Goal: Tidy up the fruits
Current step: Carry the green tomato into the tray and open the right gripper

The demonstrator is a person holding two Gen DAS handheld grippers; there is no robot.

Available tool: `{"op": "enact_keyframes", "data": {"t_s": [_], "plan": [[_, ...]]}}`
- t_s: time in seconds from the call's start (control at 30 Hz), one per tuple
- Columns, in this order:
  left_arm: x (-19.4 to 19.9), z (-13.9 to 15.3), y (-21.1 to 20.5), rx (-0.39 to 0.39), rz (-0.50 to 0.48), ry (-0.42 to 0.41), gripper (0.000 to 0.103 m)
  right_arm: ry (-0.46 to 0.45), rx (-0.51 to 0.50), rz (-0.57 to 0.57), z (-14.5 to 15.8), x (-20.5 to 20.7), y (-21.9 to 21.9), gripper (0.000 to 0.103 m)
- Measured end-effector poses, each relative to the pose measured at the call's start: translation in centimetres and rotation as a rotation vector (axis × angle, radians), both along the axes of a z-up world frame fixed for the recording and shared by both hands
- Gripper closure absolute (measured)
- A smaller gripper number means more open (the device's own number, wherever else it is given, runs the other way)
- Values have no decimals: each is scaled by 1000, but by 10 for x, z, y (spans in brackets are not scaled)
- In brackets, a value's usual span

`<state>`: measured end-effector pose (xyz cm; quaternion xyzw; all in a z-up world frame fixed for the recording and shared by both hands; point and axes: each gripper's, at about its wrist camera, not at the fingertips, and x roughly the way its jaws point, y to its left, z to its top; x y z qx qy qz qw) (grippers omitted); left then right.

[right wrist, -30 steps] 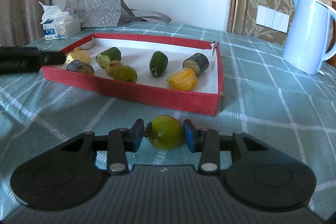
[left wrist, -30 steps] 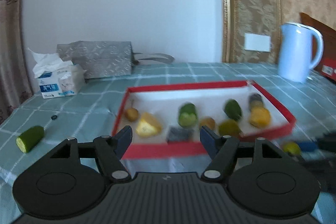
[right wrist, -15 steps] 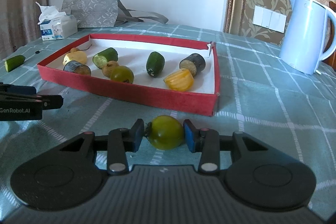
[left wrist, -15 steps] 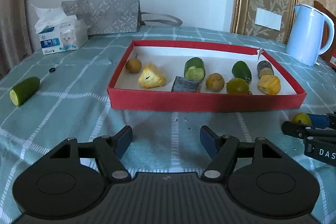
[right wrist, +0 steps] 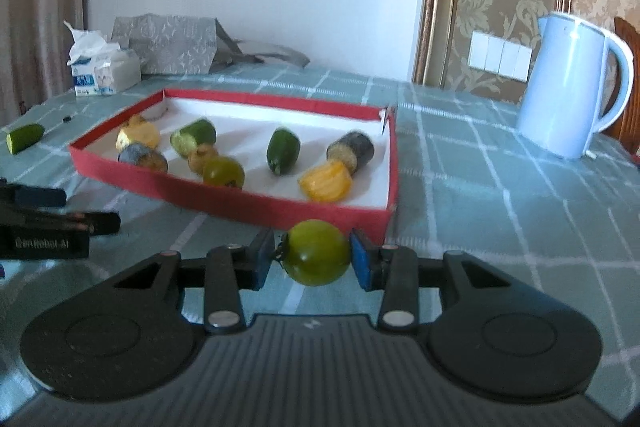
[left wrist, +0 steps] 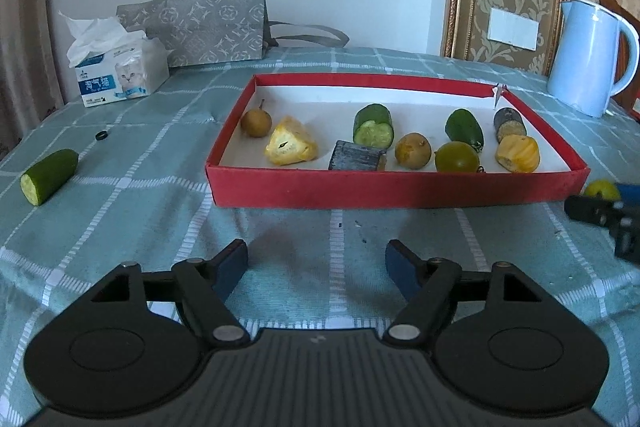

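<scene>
A red tray (left wrist: 392, 189) (right wrist: 224, 201) with a white floor holds several fruit and vegetable pieces. My right gripper (right wrist: 312, 259) is shut on a green tomato (right wrist: 318, 253) and holds it in front of the tray's near right corner; the tomato also shows at the right edge of the left wrist view (left wrist: 602, 189). My left gripper (left wrist: 316, 263) is open and empty, above the cloth in front of the tray. A cut cucumber piece (left wrist: 50, 176) (right wrist: 25, 137) lies on the table left of the tray.
A pale blue kettle (left wrist: 588, 57) (right wrist: 572, 83) stands at the back right. A tissue box (left wrist: 116, 75) and a grey paper bag (left wrist: 200, 27) stand at the back left. A small black ring (left wrist: 102, 136) lies near the cucumber piece.
My left gripper has drawn back from the tray and stays open. My right gripper has lifted the green tomato a little and moved toward the tray.
</scene>
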<state>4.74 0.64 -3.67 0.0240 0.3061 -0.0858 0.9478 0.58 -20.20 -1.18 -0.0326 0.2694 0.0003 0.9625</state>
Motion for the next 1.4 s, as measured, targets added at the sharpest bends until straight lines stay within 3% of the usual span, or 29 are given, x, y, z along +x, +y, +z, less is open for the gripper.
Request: {"op": "enact_keyframes", "data": {"t_s": [0.37, 0.57, 0.77, 0.97, 1.4], "plan": [[1, -1, -3, 12, -10, 5, 22, -54, -53, -2, 28, 41, -1, 65], [1, -1, -3, 15, -13, 6, 20, -46, -87, 47, 32, 71, 20, 65], [1, -1, -3, 11, -13, 6, 20, -14, -132, 101, 24, 117, 51, 65], [1, 0, -3, 9, -14, 6, 20, 65, -194, 86, 4, 155, 67, 65], [1, 0, -1, 0, -17, 9, 20, 92, -251, 108, -4, 176, 90, 65]]}}
